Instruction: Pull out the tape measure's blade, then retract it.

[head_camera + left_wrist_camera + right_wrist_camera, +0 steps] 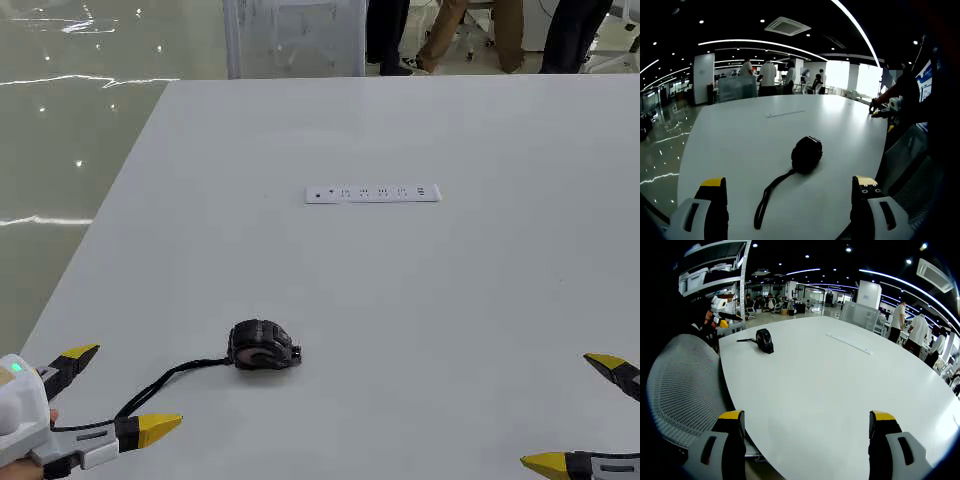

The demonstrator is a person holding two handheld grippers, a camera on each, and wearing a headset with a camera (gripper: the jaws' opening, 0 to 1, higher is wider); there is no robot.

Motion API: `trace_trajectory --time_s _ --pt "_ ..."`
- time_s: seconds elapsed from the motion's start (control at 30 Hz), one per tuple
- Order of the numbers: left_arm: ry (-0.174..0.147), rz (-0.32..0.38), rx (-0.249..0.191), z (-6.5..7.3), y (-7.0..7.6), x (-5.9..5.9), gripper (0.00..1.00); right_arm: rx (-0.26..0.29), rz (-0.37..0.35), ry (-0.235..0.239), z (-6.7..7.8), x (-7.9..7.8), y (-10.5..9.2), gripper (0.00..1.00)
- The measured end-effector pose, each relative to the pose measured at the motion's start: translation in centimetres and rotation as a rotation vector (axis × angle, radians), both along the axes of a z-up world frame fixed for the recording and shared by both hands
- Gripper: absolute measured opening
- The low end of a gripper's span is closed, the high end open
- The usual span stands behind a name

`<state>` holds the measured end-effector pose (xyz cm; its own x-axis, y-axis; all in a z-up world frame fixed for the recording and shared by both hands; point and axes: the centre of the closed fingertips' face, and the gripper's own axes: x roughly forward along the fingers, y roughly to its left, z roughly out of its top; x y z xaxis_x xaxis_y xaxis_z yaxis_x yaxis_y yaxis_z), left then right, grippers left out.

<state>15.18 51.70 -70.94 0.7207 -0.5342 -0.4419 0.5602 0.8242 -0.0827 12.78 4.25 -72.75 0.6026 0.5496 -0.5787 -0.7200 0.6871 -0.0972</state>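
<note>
A black tape measure (pixel 263 346) lies on the white table (pixel 420 290), its blade wound in and its black wrist strap (pixel 160 384) trailing toward the near left corner. My left gripper (pixel 118 392) is open just left of the strap's end, nothing between its yellow-tipped fingers. In the left gripper view the tape measure (pixel 806 154) sits ahead of the open gripper (pixel 789 186). My right gripper (pixel 590 412) is open at the near right, far from the tape measure (pixel 764 340), and its own view shows the right gripper (pixel 805 419) holding nothing.
A white power strip (pixel 372 193) lies flat on the table beyond the tape measure. A grey mesh chair (pixel 680 390) stands at the table's near edge. Chairs and people's legs (pixel 470 35) are past the far edge. Glossy floor lies left.
</note>
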Motion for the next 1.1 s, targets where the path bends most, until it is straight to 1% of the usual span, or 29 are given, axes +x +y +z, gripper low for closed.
trace_trajectory --time_s 0.07,0.1,0.2,0.3,0.37,0.53,0.6,0.63,0.67,0.73,0.77,0.8,0.83,0.97,1.0,1.03,1.1 --pt "0.002 0.003 -0.001 -0.1 0.1 -0.2 1.0 -0.001 0.0 -0.006 0.3 -0.3 0.1 1.0" --pt "0.004 0.007 0.005 -0.2 0.2 -0.3 1.0 -0.003 0.0 -0.006 0.2 -0.3 0.1 1.0" --pt "0.018 0.011 0.011 -0.4 0.4 -0.5 1.0 -0.007 -0.009 0.0 0.3 -0.4 0.0 1.0" --pt "0.016 0.014 0.009 -0.2 0.5 -0.8 1.0 -0.007 -0.008 0.002 0.2 -0.7 0.0 1.0" --pt "0.013 0.019 0.007 -0.1 0.6 -0.8 1.0 -0.011 -0.005 0.007 0.2 -0.8 -0.1 1.0" --pt "0.013 0.02 0.006 0.1 0.6 -0.7 1.0 -0.004 -0.016 -0.002 0.6 -0.8 -0.2 1.0" --pt "0.04 0.037 0.022 -0.3 1.0 -0.6 1.0 -0.002 -0.017 -0.004 0.6 -0.8 -0.3 1.0" --pt "0.035 0.04 0.028 -0.3 1.1 -0.5 1.0 -0.003 -0.017 -0.004 0.6 -0.8 -0.3 1.0" --pt "0.017 0.044 0.033 -0.2 1.2 -0.3 1.0 -0.004 -0.018 -0.003 0.5 -0.8 -0.3 1.0" --pt "0.03 0.049 0.022 -0.3 1.2 -0.4 1.0 -0.004 -0.02 0.002 0.5 -0.8 -0.4 1.0" --pt "0.035 0.047 0.019 -0.3 1.1 -0.4 1.0 0.006 -0.021 0.005 0.6 -0.8 -0.3 1.0" --pt "0.034 0.044 0.018 -0.3 1.0 -0.4 1.0 0.009 -0.023 0.002 0.7 -0.7 -0.3 1.0" --pt "0.036 0.038 0.017 -0.4 0.8 -0.5 1.0 0.003 -0.023 -0.001 0.7 -0.7 -0.4 1.0" --pt "0.038 0.028 0.027 -0.6 0.5 -0.6 1.0 -0.02 -0.021 0.02 0.3 -0.8 -0.6 1.0" --pt "0.039 0.029 0.026 -0.7 0.5 -0.6 1.0 -0.045 -0.022 0.025 0.1 -0.8 -0.9 1.0" --pt "0.04 0.034 0.03 -0.7 0.6 -0.6 1.0 -0.052 -0.023 0.026 0.0 -0.7 -0.9 1.0" --pt "0.042 0.035 0.031 -0.8 0.6 -0.6 1.0 -0.042 -0.025 0.014 0.2 -0.5 -1.0 1.0"
